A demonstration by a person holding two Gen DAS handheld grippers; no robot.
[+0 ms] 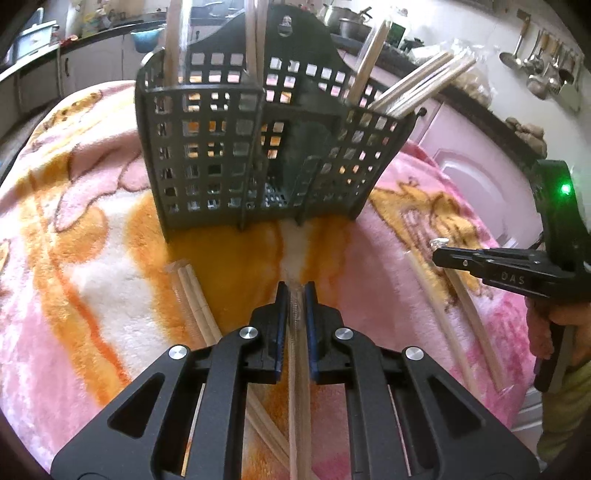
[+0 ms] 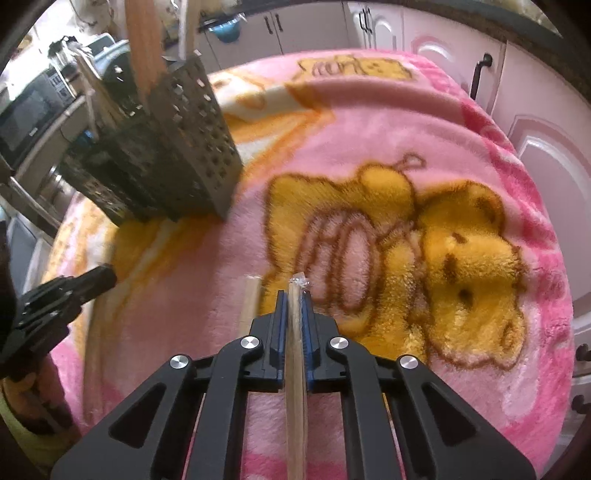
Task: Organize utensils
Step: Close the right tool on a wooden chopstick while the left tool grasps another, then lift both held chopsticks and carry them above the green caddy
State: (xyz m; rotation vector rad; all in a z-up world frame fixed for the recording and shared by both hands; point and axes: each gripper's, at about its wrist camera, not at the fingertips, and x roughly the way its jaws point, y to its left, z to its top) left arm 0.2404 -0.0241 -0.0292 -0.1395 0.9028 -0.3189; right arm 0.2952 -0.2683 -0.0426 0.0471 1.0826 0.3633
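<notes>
The left gripper (image 1: 295,295) clamped a plastic-wrapped pair of wooden chopsticks (image 1: 295,369); ahead stood the dark grey perforated plastic utensil basket (image 1: 229,155). The right gripper (image 2: 294,306) clamped another wrapped wooden pair (image 2: 295,369).

A home kitchen

Ladles (image 1: 537,68) hang on the wall, pots (image 1: 345,18) stand on a dark counter (image 1: 476,107), and a microwave (image 2: 26,110) sits at the side. Pale cabinet doors (image 2: 550,166) surround the blanket-covered desk (image 2: 369,129).
</notes>
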